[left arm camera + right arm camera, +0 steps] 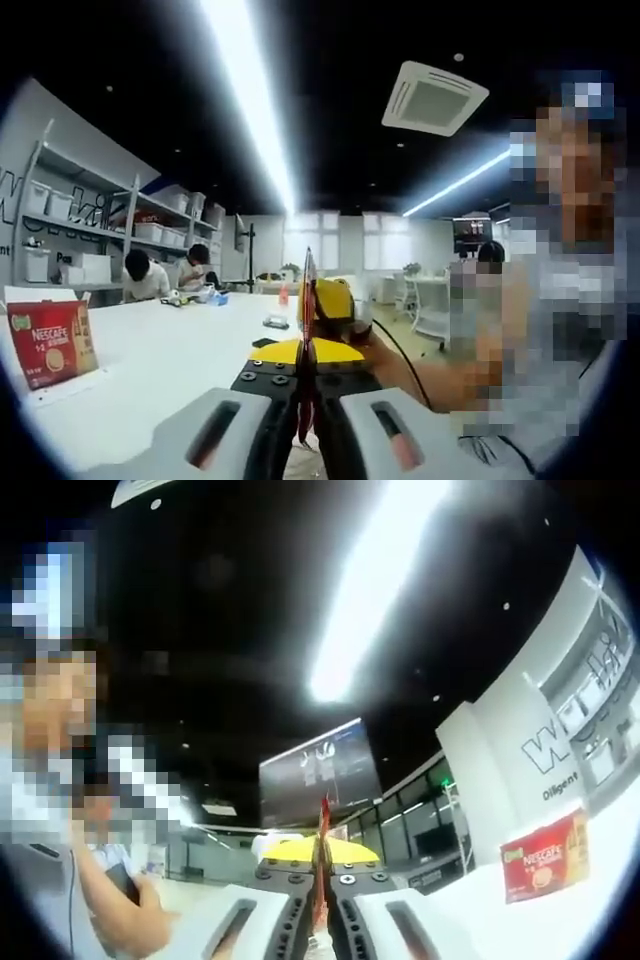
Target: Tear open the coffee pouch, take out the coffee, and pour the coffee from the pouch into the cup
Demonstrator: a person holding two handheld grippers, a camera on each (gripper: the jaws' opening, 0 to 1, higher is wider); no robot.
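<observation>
In the left gripper view the left gripper (307, 385) has its jaws clamped on the thin red coffee pouch (308, 290), which stands edge-on above a white table (160, 360). A red coffee box (52, 343) sits at the left (two people sit far behind).

In the right gripper view the right gripper (322, 885) pinches the same pouch (323, 825) upright; the box (545, 857) stands to the right.
</observation>
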